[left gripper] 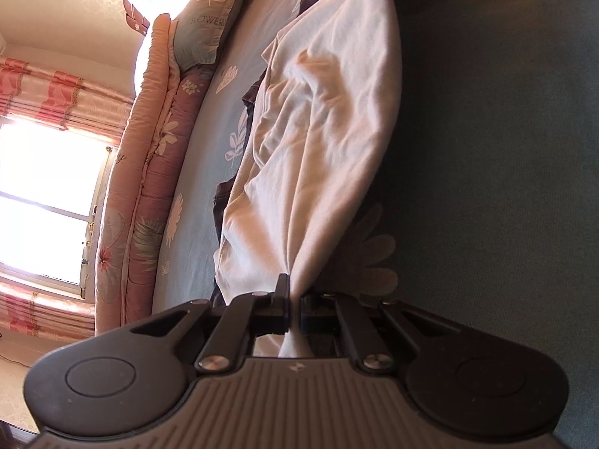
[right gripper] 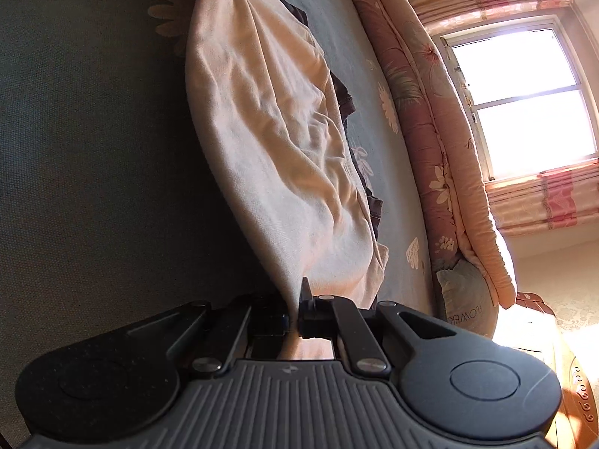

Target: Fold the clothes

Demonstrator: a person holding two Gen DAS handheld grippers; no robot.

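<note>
Together we hold the white garment (left gripper: pixel 322 142) stretched above the bed (left gripper: pixel 209 172). Our left gripper (left gripper: pixel 294 299) clamps one corner, and our right gripper (right gripper: pixel 294 312) clamps the other, jaws closed on cloth.

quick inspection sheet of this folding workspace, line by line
surface: blue floral bedsheet, partly in shadow
job's things: white garment stretched between both grippers, lifted at the near edge; dark garment under it
clutter: pillow and rolled pink quilt along the far side of the bed
grippers: left gripper shut on the white garment; right gripper shut on it too
cables: nothing seen
surroundings: bright window, pink curtains
</note>
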